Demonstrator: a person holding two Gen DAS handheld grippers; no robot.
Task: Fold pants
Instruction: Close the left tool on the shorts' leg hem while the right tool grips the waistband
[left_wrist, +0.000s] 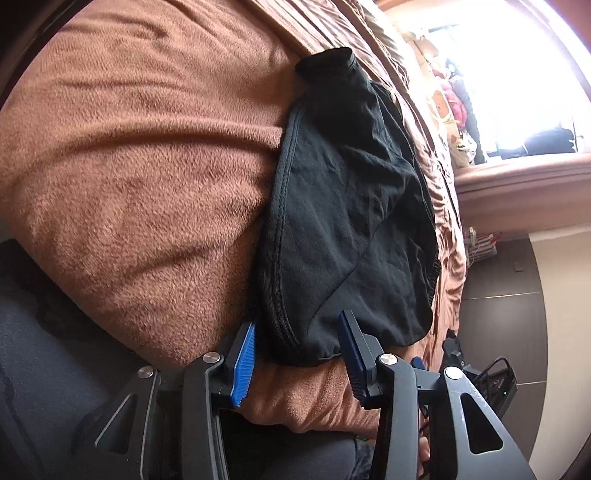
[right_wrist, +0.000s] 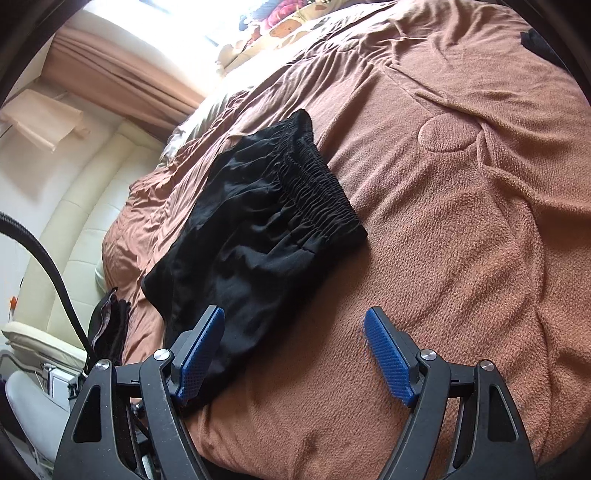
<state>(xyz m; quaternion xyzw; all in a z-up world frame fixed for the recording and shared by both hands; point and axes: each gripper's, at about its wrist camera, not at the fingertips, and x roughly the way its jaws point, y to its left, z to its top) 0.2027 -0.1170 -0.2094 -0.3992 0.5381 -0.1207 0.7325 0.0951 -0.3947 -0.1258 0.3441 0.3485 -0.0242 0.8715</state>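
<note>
The black pants lie folded in a flat bundle on a brown fleece blanket. My left gripper hovers at the bundle's near end. Its blue fingers stand on either side of the stitched edge with cloth between them, and the pads do not press it. In the right wrist view the pants show their gathered elastic waistband toward the right. My right gripper is open low over the blanket. Its left finger overlaps the near corner of the pants and its right finger is over bare blanket.
The bed's edge drops off on the near side in both views. A bright window and a brown curtain are beyond the bed, with patterned pillows at the far end. A black cable and a dark bag lie to the left.
</note>
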